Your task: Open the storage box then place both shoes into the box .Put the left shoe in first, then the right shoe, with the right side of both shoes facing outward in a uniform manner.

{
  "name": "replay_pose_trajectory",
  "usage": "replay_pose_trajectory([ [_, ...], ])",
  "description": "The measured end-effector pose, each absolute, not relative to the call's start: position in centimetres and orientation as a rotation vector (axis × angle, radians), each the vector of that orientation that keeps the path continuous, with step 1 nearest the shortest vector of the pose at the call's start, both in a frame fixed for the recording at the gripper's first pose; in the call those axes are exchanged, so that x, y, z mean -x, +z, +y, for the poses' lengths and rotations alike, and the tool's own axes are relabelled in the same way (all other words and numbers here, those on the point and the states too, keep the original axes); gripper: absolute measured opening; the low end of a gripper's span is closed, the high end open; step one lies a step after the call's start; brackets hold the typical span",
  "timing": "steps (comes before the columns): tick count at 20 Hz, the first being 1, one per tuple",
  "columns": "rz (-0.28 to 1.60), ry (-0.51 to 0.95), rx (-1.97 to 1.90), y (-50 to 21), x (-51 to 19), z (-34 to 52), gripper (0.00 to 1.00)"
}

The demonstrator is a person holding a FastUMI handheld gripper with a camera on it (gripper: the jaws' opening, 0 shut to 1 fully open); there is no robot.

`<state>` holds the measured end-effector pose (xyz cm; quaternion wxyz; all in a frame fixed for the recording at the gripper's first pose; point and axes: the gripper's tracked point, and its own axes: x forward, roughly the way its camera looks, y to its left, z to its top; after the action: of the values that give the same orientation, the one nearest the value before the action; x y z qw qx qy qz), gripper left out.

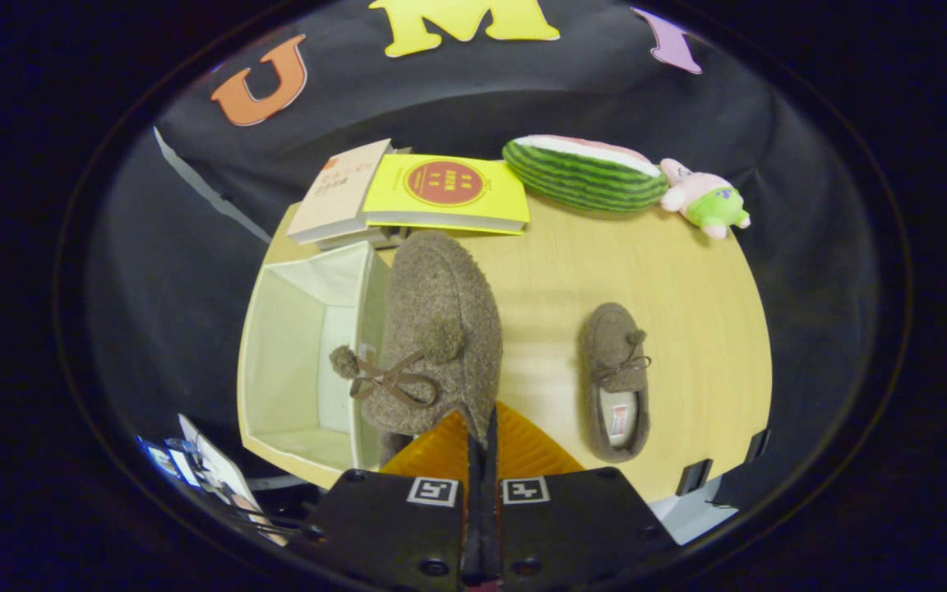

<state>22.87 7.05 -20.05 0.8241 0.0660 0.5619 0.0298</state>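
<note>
My gripper (480, 440) is shut on the heel rim of a brown fuzzy shoe (432, 337) with a bow and pom-poms. The shoe hangs off the fingertips with its toe pointing away, lifted above the table beside the box's right wall. The cream fabric storage box (272, 370) stands open to the left of the fingers, and its inside looks bare. The second brown shoe (615, 382) lies flat on the wooden table (687, 329) to the right of the fingers, toe pointing away.
Two books, a beige one (340, 191) and a yellow one (445, 191), lie beyond the box at the table's far side. A watermelon-slice plush (584, 171) and a pink-green plush toy (705, 199) sit at the far right.
</note>
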Motion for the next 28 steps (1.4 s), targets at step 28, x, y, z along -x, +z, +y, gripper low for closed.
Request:
replay_pose_trajectory([
  [28, 1.175, 0.168, -0.337, -27.5, -25.5, 29.8, 0.09],
])
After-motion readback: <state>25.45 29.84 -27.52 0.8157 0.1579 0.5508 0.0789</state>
